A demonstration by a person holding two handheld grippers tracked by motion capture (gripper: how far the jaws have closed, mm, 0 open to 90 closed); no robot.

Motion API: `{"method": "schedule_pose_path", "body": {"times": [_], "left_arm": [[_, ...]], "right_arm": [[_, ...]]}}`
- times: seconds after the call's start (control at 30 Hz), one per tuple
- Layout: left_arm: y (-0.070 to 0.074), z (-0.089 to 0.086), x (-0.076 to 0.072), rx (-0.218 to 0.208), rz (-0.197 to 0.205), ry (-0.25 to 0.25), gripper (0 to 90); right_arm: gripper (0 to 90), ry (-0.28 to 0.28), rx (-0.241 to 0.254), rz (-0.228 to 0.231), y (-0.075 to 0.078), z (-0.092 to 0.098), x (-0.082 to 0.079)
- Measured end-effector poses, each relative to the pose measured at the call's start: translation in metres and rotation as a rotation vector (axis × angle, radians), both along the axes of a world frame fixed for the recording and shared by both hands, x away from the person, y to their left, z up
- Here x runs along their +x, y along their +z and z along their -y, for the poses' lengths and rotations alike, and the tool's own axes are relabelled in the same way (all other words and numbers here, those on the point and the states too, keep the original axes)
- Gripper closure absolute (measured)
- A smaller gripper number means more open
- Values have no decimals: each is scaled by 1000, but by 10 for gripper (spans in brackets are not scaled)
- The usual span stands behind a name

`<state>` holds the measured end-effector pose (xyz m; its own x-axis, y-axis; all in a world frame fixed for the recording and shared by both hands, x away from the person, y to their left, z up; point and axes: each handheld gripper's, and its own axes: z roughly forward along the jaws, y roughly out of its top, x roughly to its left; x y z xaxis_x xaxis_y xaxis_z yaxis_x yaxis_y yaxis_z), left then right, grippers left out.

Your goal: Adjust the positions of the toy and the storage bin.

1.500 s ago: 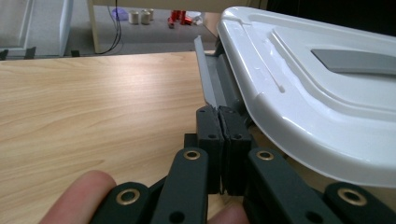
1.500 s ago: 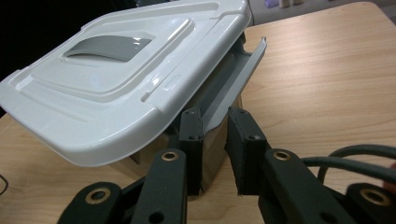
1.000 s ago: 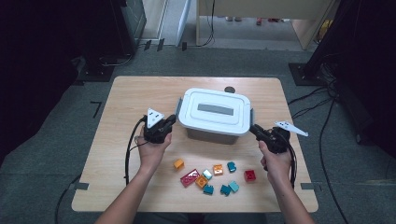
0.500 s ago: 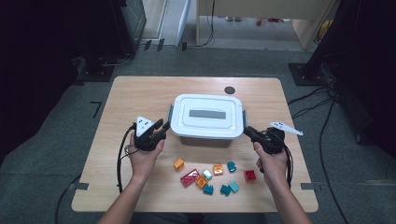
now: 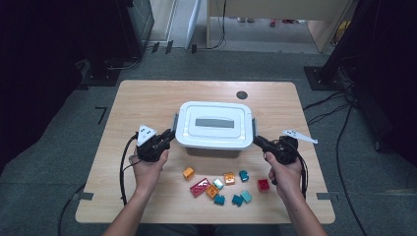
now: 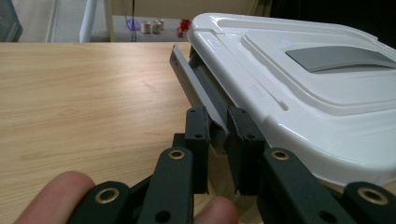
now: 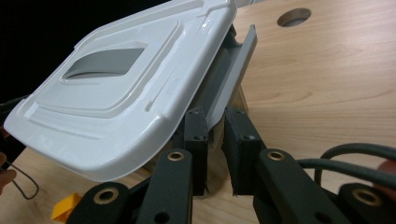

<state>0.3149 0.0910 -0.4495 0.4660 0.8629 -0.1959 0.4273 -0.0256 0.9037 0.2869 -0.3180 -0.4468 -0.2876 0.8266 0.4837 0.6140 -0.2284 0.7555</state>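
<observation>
box: white lidded box mid-table, grey handle patch on lid
left latch: grey clip on box's left end, flipped outward
right latch: grey clip on box's right end, flipped outward
left gripper: at box's left end, jaws clamped on left latch tip
right gripper: at box's right end, jaws clamped on right latch lower edge
bricks: small coloured bricks scattered just in front of box, near table's front edge
hole: round hole behind box
table: wooden
</observation>
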Motion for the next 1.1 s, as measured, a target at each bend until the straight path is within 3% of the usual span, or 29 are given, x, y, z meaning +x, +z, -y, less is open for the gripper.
{"method": "schedule_pose_path", "body": {"times": [0.33, 0.63, 0.9, 1.1], "left_arm": [[-1, -20, -24, -30, -14, 11, 805], [1, -16, -31, -37, -30, -9, 800], [3, -13, -40, -10, -34, -11, 798], [3, -17, -45, -18, -34, -18, 797]], "right_arm": [[815, 45, 17, -8, 1, -17, -15], [820, 30, 37, -6, 3, -12, -25], [823, 31, 72, -19, 1, -7, -31], [821, 44, 67, -20, 2, -9, -39]]}}
